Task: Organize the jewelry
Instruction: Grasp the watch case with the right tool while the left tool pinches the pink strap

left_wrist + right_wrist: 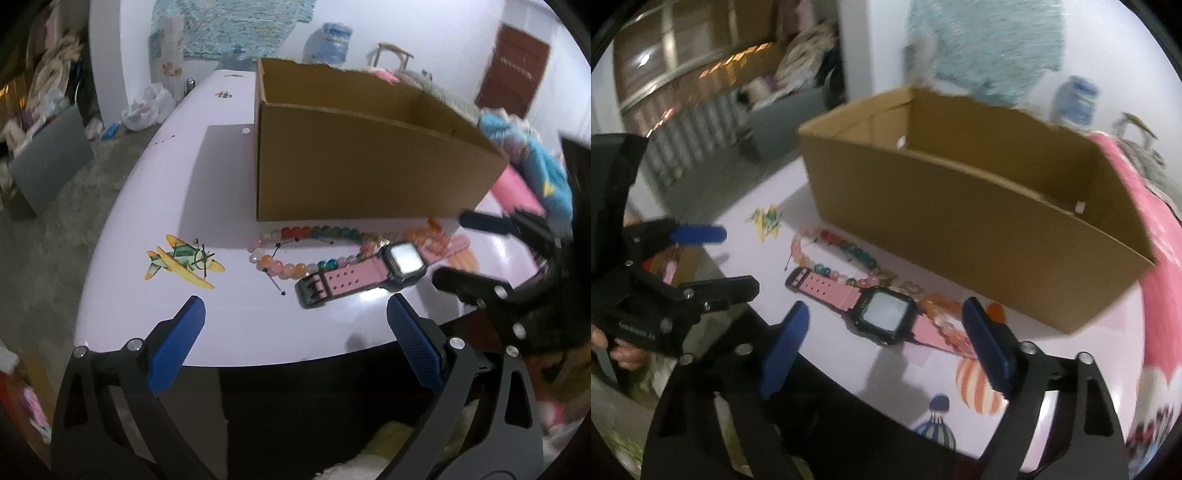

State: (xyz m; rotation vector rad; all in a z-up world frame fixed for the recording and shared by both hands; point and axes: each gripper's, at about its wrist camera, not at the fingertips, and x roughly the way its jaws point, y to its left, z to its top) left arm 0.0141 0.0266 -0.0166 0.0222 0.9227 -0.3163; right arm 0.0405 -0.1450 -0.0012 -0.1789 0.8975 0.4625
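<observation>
Right wrist view: pink watch (875, 312) on table, just ahead of both grippers' spread, empty jaws.

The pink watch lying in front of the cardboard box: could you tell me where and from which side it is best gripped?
Probably at the pink strap between buckle and case. The watch lies flat, face up, on the table, its far end touching the beaded bracelets, so come from above, fingers across the strap's narrow width. The right gripper, open, is nearest.
</observation>
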